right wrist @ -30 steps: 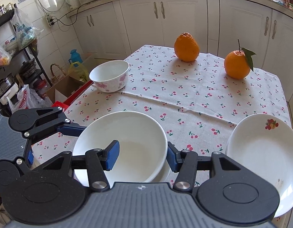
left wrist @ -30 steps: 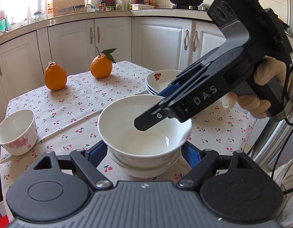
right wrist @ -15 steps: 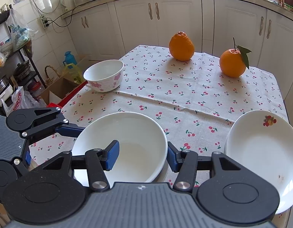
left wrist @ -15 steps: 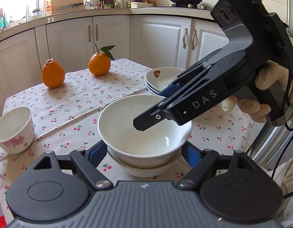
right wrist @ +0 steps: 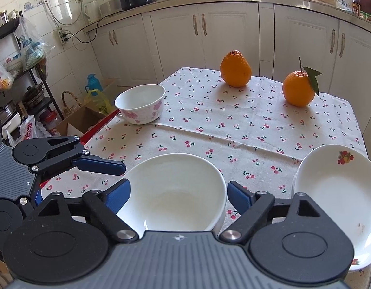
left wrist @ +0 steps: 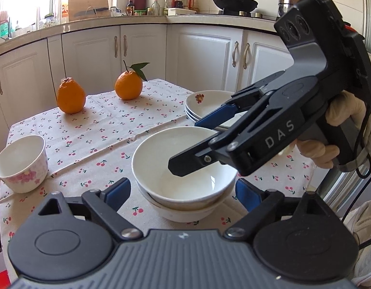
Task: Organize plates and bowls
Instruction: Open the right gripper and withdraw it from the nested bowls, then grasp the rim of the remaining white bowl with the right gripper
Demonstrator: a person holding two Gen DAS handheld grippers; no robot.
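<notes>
Cherry-print tablecloth (right wrist: 233, 130), stacked white bowl (right wrist: 175, 190) between opening right gripper (right wrist: 178, 193) pads

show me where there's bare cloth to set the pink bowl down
Free: the middle strip between the oranges and the stacked bowls. Crowded: the near edge, with stacked bowls, both grippers and the plates.

The left wrist camera sits just behind the left tool (left wrist: 183, 189) and looks forward and down along its fingers, close over the stacked bowls (left wrist: 183, 180) on the worktop (left wrist: 108, 130), facing the stove-side cabinets. The right wrist camera rides behind the right tool (right wrist: 178, 195), angled down likewise, facing the corner with the shelf. Both views share the stacked bowls, the plates (right wrist: 329, 187), the flowered bowl (right wrist: 140, 107) and two oranges (right wrist: 236, 68); each sees the other tool.
</notes>
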